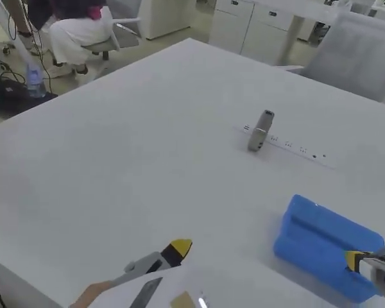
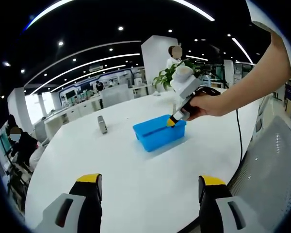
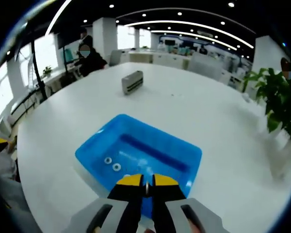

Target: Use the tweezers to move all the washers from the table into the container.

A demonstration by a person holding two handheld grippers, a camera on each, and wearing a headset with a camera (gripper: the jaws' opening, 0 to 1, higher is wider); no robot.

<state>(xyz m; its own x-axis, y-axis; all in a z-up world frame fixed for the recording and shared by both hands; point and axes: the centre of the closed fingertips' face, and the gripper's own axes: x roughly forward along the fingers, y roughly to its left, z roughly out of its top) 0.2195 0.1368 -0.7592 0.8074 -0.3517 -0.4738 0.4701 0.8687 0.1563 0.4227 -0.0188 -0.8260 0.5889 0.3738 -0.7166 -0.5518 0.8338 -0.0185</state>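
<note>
Drop-off moment
Pinched on slim metal tweezers (image 3: pixel 146 187), the right gripper (image 3: pixel 146 183) hangs above the blue plastic container (image 3: pixel 182 162), where two small steel washers (image 3: pixel 108 160) lie. The left gripper (image 2: pixel 150 187) gapes wide. Best release low, I'd say.

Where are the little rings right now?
In the right gripper view, two washers lie inside the blue container, toward its left side, just ahead of the right gripper, which pinches the tweezers.
</note>
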